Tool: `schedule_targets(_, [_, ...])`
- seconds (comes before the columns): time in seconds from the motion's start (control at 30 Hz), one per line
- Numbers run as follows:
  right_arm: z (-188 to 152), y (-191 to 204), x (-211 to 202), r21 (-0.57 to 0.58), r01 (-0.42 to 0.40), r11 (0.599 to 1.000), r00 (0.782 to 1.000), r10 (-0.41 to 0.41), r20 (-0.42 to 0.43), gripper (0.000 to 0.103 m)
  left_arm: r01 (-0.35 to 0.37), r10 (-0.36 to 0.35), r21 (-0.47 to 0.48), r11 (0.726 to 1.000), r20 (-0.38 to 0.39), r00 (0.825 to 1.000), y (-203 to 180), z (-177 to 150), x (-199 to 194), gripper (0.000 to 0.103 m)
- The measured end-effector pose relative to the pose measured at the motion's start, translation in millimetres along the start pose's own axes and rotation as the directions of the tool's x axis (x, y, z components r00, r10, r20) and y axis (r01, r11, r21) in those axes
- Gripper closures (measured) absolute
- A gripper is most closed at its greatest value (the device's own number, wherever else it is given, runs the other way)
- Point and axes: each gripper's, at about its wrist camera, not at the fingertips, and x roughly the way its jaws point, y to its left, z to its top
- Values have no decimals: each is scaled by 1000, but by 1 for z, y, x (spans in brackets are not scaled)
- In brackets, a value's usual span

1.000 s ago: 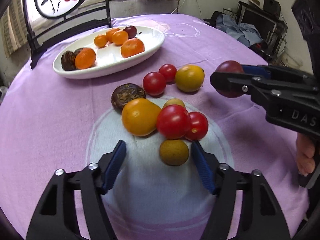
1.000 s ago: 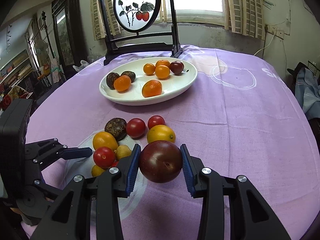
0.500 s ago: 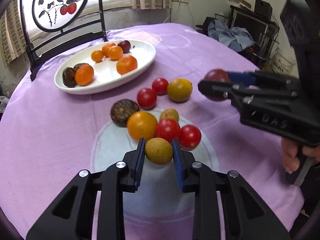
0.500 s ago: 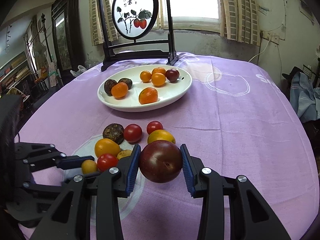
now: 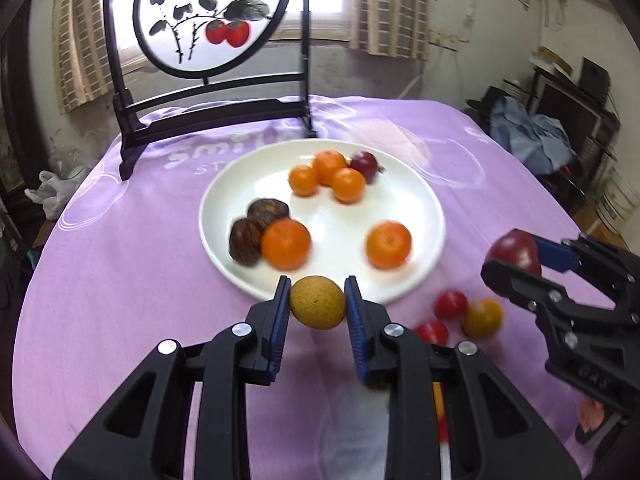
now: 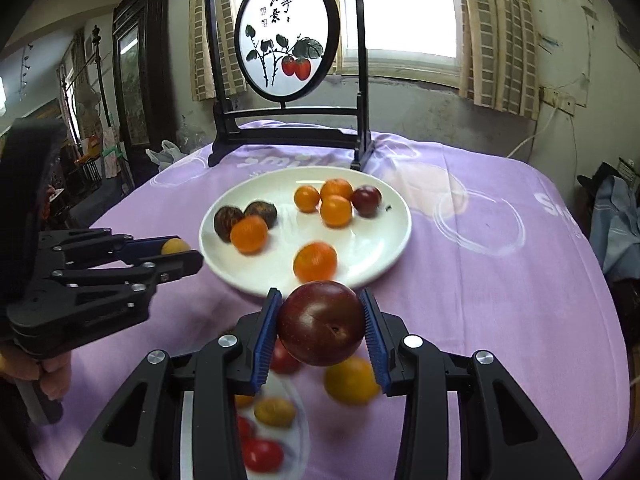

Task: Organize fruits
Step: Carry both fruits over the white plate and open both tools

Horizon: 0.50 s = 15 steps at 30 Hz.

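My left gripper is shut on a small yellow-brown fruit, held in the air just before the near rim of the white plate. My right gripper is shut on a dark red plum, also lifted near the plate. The plate carries several oranges, two dark brown fruits and one dark plum. Loose red tomatoes and a yellow fruit lie on the purple cloth below. In the left wrist view the right gripper shows at the right, with the plum in it.
A black stand with a round painted panel rises behind the plate at the table's far edge. A pale round patch on the cloth holds more tomatoes and small yellow fruits. Clothes and furniture crowd the room's right side.
My left gripper closed on the yellow-brown fruit, lifted it and carried it toward the plate. My right gripper, still holding the plum, also rose and moved nearer the plate.
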Motion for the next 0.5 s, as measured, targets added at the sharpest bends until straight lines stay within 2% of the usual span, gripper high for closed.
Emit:
schedule_targets(0.13, [22, 6, 30, 0, -19, 1000, 1000, 19, -9, 62, -45, 45, -32, 998, -6, 999, 15, 24, 27, 77])
schedule_targets(0.33, [30, 18, 73, -31, -48, 998, 995, 45, -85, 61, -78, 77, -63, 995, -29, 997, 28, 44, 59, 76])
schedule_targets(0.37, [30, 18, 78, -31, -49, 998, 994, 46, -95, 61, -79, 77, -75, 994, -30, 997, 30, 47, 63, 70])
schedule_targets(0.4, [30, 19, 81, -30, -52, 998, 994, 48, -101, 54, -79, 77, -89, 993, -30, 997, 31, 48, 65, 58])
schedule_targets(0.43, [31, 18, 81, -25, -47, 999, 995, 45, -88, 46, -85, 83, -106, 991, -22, 996, 32, 49, 65, 40])
schedule_targets(0.47, [30, 17, 78, -18, -37, 999, 997, 35, -63, 38, -93, 93, -121, 988, -3, 996, 33, 50, 63, 34])
schedule_targets(0.5, [30, 15, 74, -13, -39, 999, 998, 38, -49, 38, -97, 99, -128, 987, 9, 995, 32, 49, 61, 34])
